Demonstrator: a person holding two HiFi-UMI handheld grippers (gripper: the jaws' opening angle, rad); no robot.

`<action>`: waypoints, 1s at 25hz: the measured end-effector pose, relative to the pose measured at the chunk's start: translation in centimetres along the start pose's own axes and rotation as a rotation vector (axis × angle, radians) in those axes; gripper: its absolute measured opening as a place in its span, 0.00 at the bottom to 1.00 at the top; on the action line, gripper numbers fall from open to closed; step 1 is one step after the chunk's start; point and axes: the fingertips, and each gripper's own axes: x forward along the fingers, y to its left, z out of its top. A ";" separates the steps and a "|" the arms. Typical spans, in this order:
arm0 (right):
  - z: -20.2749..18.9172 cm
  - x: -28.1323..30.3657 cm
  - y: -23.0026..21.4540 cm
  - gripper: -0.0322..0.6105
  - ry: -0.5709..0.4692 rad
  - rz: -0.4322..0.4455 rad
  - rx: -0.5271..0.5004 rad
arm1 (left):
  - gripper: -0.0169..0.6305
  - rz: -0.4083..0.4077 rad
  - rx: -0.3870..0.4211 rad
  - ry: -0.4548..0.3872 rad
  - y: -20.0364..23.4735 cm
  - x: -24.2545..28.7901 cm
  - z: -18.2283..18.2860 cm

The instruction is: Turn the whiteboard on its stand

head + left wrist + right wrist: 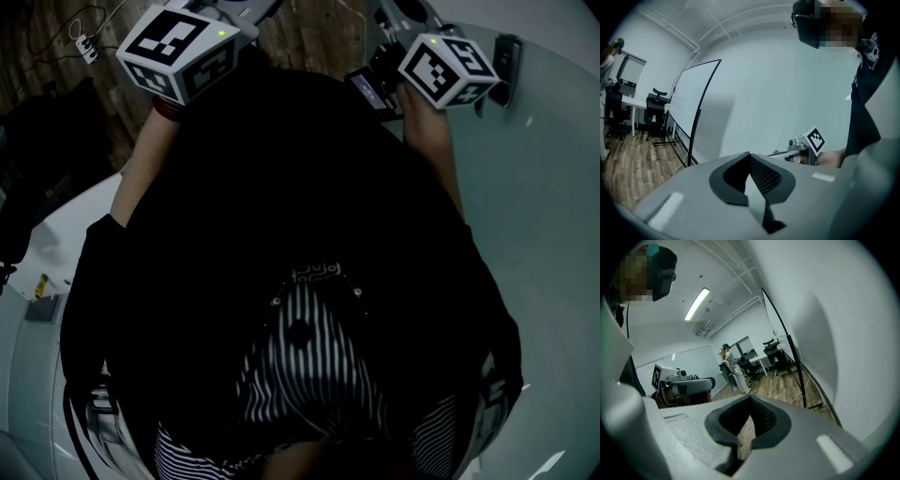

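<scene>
The whiteboard [692,103] stands upright on its black stand at the left of the left gripper view, some way beyond my left gripper [750,157]. Its jaws are shut with nothing between them. In the right gripper view the whiteboard [825,333] fills the right side, with its black edge and a foot on the wooden floor. My right gripper [750,401] is shut and empty too. Each gripper sees the other: the right gripper [806,146] and the left gripper [684,386]. The head view shows both marker cubes [178,52] [448,70] held up over my dark shirt.
Desks and office chairs [655,110] stand at the far left on the wood floor. Another person [727,361] stands by desks in the distance. A pale wall [778,93] lies ahead. A cable [84,42] lies on the floor, and a white surface [56,244] is at my left.
</scene>
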 end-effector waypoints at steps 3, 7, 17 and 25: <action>-1.3 0.4 -0.3 0.05 -0.001 -0.004 0.007 | 0.02 -0.013 -0.003 0.009 0.2 0.3 -1.3; 1.3 13.5 -6.9 0.05 0.035 0.013 0.018 | 0.02 0.027 0.029 0.047 14.0 5.7 -1.8; 4.7 38.5 -13.1 0.05 0.129 -0.006 0.103 | 0.02 0.015 -0.059 0.073 39.7 10.7 -1.9; 6.5 41.6 -11.8 0.05 0.142 0.001 0.114 | 0.02 0.060 -0.063 0.078 44.3 7.7 -2.1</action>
